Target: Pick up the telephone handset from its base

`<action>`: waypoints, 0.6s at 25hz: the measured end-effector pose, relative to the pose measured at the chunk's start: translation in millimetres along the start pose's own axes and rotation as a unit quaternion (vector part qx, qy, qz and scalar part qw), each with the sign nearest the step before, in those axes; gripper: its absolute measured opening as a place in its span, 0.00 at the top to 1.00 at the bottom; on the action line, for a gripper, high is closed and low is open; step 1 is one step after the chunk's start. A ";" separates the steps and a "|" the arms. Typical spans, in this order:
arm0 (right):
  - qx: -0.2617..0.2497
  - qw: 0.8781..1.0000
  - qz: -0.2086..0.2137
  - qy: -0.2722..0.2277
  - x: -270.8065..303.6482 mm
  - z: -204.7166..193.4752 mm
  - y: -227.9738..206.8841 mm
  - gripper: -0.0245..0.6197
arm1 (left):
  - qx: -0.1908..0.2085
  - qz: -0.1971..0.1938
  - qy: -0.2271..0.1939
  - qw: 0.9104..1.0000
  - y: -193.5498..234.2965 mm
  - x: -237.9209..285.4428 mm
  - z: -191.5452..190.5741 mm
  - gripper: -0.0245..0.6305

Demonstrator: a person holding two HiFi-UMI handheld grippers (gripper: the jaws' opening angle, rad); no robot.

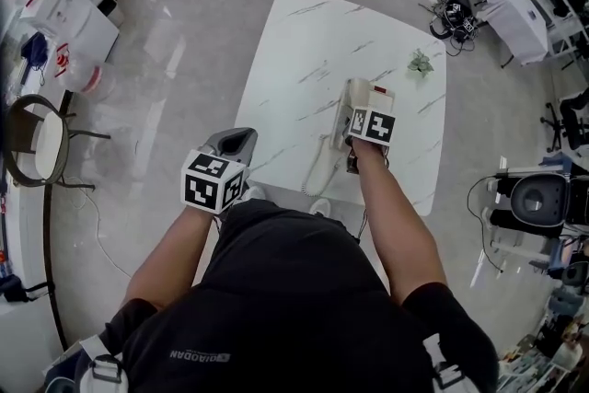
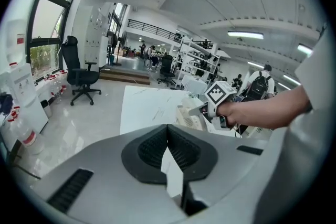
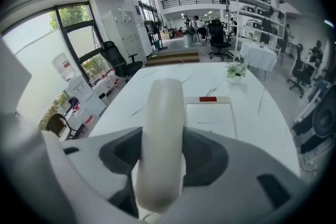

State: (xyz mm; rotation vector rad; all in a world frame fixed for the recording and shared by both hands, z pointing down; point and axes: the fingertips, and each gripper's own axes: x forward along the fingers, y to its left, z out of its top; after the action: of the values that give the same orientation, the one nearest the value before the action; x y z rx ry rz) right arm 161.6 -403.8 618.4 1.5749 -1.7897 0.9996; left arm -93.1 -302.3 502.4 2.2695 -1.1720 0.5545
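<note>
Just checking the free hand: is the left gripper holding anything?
No: the left gripper has nothing between its jaws in its own view.

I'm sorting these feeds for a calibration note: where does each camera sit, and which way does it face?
Head view: on the person's head, facing steeply down at the table; shows torso, forearms, left gripper, right gripper.
Left gripper view: on the left gripper, facing along its closed jaws across the table; shows the right forearm.
Right gripper view: on the right gripper, facing along jaws clamped on the handset toward the phone base; no body clearly shows.
Shared: head and left gripper views both show the right gripper.
</note>
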 end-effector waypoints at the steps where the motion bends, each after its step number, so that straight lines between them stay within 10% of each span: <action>1: 0.003 1.000 0.008 -0.010 -8.1 2.2 0.6 0.62 | 0.004 0.003 -0.003 1.000 0.4 0.0 2.9 0.96; 15: 0.032 0.977 0.147 -0.153 -156.1 21.5 6.7 0.62 | 0.044 -0.051 -0.012 0.998 -70.4 19.2 22.1 0.96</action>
State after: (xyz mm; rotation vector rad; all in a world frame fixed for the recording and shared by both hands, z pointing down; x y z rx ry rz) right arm 181.9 -331.3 479.9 1.6033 -2.2736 0.9956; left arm -21.5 -293.4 477.7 2.4025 -1.0553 0.5501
